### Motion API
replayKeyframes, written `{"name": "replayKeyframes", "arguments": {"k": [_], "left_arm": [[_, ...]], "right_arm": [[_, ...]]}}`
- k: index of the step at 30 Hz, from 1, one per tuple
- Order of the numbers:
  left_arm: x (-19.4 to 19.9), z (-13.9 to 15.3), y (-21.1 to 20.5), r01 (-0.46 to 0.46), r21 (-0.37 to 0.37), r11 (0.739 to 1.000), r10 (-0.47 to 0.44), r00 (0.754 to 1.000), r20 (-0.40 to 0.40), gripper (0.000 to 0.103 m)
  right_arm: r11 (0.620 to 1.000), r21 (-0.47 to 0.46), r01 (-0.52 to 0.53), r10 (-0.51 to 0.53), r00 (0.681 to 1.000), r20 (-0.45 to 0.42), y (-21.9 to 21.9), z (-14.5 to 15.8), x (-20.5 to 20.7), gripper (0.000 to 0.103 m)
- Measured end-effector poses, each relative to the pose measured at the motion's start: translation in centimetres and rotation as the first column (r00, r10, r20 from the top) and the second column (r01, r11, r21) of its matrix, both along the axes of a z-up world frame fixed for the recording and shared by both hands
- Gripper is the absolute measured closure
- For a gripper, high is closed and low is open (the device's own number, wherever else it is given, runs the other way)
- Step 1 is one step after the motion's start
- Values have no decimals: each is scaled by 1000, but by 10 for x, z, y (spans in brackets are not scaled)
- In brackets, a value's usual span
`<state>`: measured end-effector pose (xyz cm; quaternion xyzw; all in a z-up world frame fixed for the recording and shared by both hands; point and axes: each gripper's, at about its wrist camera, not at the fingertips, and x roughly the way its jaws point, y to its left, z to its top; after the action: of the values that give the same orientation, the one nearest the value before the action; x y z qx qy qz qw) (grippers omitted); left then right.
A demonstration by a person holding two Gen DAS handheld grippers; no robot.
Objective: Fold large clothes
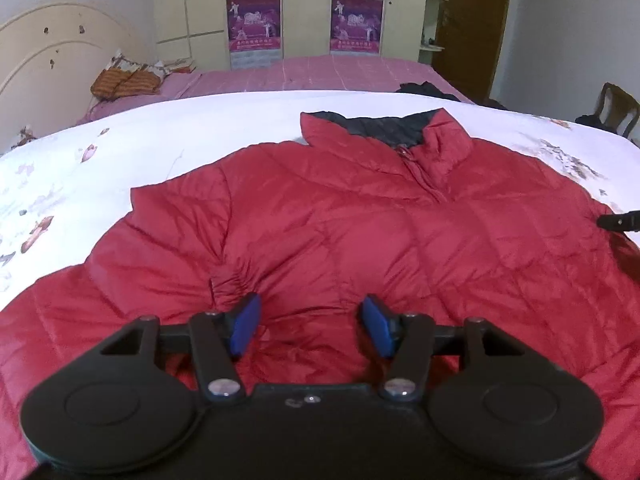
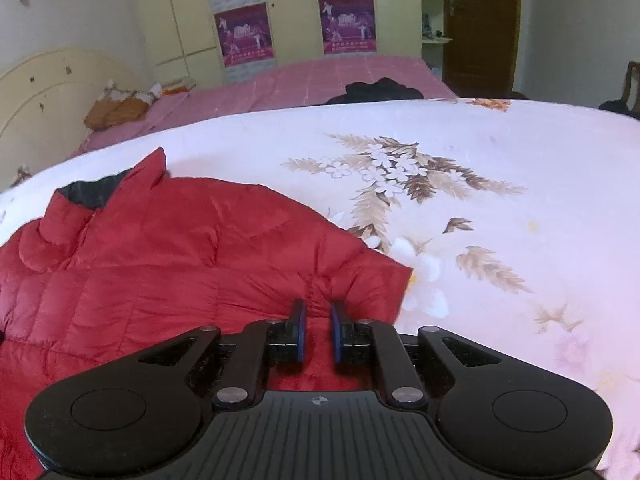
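Red puffer jacket (image 1: pixel 340 216) is spread front-up on a white floral bedsheet (image 1: pixel 160 140), its collar (image 1: pixel 384 132) with dark quilted lining pointing away from the cameras and the zip closed down the chest. At the left, in the left wrist view, a gathered elastic cuff (image 1: pixel 228 284) is seen lying on the body of the jacket, just beside the left blue pad. The left gripper (image 1: pixel 310 328) is held low over the lower front of the jacket with its jaws standing well apart; puffed red fabric bulges up between the blue pads (image 1: pixel 244 328), but no fold is pinched, and whether the pads brush the cloth cannot be told. At the far right edge of that view a black tip of the other tool (image 1: pixel 620 222) is seen over the jacket's side. In the right wrist view, the right gripper (image 2: pixel 318 330) is set at the jacket's right edge, near a sleeve end (image 2: pixel 376 276) lying on the sheet. Its jaws are drawn nearly together, a narrow gap left between the pads (image 2: pixel 300 332); red fabric shows in that gap, yet whether it is clamped cannot be told
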<state>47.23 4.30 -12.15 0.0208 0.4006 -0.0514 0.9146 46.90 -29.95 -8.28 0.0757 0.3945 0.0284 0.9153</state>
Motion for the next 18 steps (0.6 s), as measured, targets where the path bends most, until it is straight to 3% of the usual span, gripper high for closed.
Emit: {"name": "replayKeyframes", "arguments": {"k": [6,9,11,13,16,18], "left_arm": [[-25,12,5,-27,-16,1000,27,998,47,46],[-23,-2,4,-24,9,1000,24,999,29,45],[-23,-3,0,-26,29,999,25,999,29,46],[-27,8,-2,-34,26,999,33,999,38,45],[-46,26,-2,-48,-14,999,49,995,89,37],[-55,25,-5,-54,-15,998,56,994,93,37]], "right_arm": [[997,77,-17,13,998,57,-6,23,-52,92],[999,16,-49,49,998,-27,10,3,-60,92],[999,1,-48,48,999,-13,13,-3,-63,92],[999,2,-32,32,999,-22,13,7,-63,92],[999,29,-27,25,998,55,10,30,-83,92],[999,32,-34,33,998,51,11,33,-94,92]]}}
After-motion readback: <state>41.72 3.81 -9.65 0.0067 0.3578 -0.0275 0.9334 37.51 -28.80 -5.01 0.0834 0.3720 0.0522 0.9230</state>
